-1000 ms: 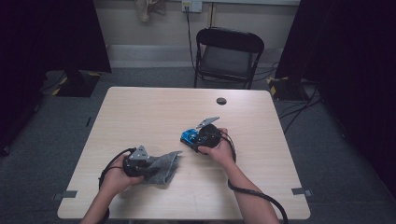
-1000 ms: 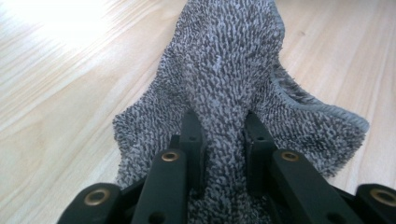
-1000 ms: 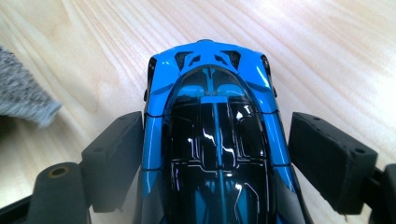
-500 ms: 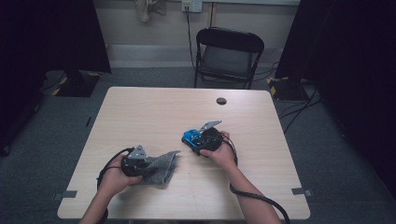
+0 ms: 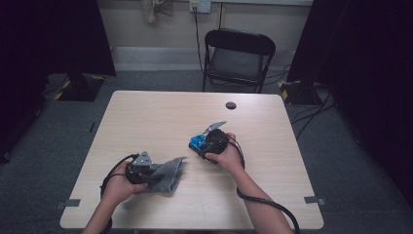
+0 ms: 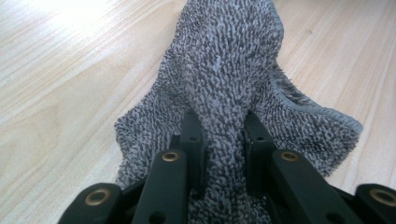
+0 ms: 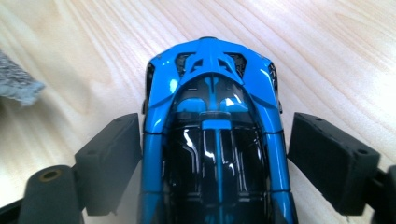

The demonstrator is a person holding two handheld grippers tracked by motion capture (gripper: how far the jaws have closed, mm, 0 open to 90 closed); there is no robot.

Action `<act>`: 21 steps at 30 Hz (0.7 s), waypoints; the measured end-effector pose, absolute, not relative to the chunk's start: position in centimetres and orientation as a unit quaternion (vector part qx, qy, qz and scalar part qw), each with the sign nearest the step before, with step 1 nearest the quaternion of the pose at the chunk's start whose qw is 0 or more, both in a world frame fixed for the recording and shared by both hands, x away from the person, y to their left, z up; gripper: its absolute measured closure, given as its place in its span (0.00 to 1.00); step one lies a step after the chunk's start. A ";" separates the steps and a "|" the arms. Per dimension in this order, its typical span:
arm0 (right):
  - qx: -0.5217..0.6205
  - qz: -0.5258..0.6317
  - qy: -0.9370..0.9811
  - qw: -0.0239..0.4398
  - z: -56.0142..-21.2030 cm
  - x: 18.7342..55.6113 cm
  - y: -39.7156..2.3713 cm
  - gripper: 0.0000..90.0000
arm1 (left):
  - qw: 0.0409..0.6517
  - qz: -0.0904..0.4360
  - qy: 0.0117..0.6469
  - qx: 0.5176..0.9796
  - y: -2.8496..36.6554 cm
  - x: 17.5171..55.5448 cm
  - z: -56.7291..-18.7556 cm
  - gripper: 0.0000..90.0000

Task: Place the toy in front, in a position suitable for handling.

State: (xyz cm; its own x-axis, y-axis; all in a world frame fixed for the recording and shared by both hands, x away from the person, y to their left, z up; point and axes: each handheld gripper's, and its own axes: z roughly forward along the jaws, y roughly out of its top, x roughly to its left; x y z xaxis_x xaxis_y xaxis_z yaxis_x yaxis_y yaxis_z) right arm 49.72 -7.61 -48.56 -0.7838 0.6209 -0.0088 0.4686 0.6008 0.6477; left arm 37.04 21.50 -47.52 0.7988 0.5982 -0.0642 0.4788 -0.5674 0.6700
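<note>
Fig.: your left tongs (image 5: 148,171) sit low at the table's (image 5: 160,117) near-left part, pinching a bunched fold of the grey cloth (image 5: 165,174); in the left gripper view both jaws press the nubbly cloth (image 6: 224,93) betw. them, the rest spilling onto the wood ahead. Your right tongs (image 5: 202,145) sit approx. mid-table, w/ the blue toy car (image 5: 197,143) betw. the jaws. In the right gripper view the car (image 7: 212,116) lies lengthwise betw. the pads, each pad just beside a flank; can't tell whether they press it. Cloth and car lie near each other, apart. A small dark disc (image 5: 231,105) lies nr. the far edge; a folding chair (image 5: 237,58) stands beyond.
</note>
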 end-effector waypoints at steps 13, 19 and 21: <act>0.312 0.324 0.885 0.119 -49.1 49.2 -7.8 0.29 | 0.356 0.095 0.316 0.874 22.0 37.1 -47.2 0.84; 0.321 0.327 0.881 0.113 -48.6 49.0 -8.4 0.30 | 0.357 0.104 0.321 0.871 22.3 37.2 -47.0 0.84; 0.318 0.327 0.883 0.113 -48.2 48.9 -8.5 0.30 | 0.361 0.103 0.325 0.868 22.5 37.2 -46.9 0.84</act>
